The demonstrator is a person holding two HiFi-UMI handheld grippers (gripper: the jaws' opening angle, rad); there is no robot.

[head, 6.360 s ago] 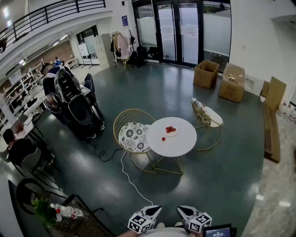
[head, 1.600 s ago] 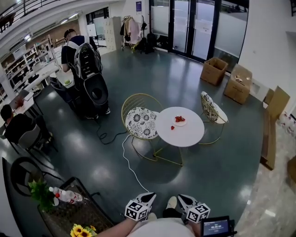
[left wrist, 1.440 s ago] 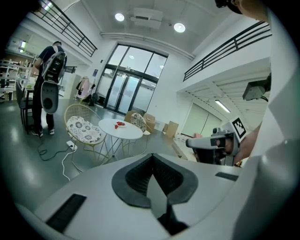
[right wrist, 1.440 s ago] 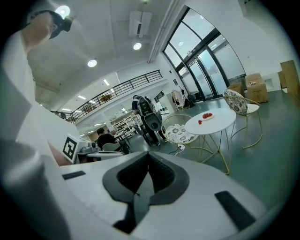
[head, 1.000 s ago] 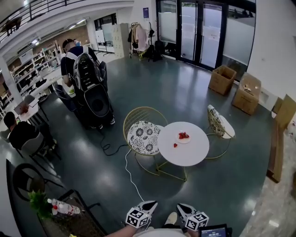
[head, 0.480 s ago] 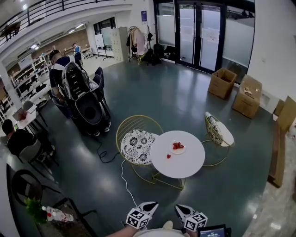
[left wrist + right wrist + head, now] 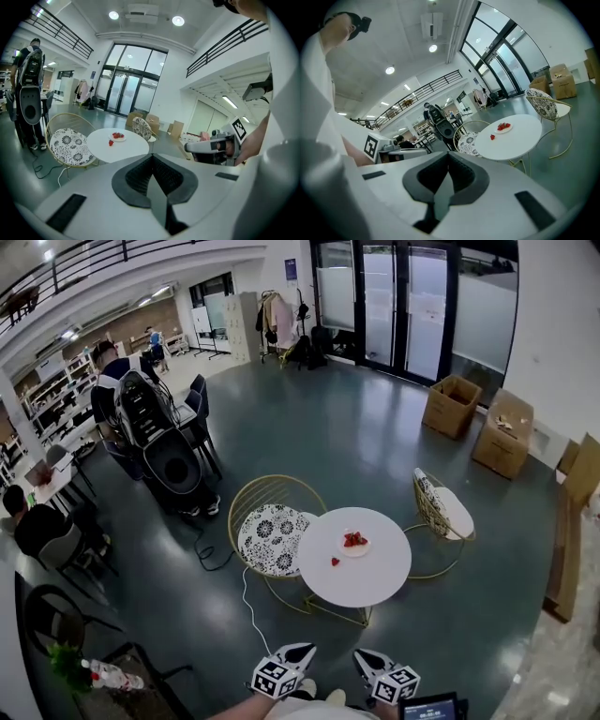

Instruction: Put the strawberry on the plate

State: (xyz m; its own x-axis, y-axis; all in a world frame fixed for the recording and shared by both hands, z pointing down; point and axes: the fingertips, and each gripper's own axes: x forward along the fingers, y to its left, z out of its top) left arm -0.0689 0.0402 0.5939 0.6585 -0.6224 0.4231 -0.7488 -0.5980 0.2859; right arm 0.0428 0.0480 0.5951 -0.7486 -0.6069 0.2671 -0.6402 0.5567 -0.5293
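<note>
Far ahead of the closed, empty left gripper [image 7: 151, 159] and right gripper [image 7: 447, 158], the strawberry [image 7: 335, 562] looks soft and light; pinch its flanks gently.

Readable text: none that I can make out in any view.
My left marker cube [image 7: 273, 679]: black-and-white square patterns, no letters.
My right marker cube [image 7: 394, 684]: same patterns, no letters.
Small screen [image 7: 433, 707]: lit characters, too small to read.
Blue wall sign [image 7: 290, 269]: print illegible.
</note>
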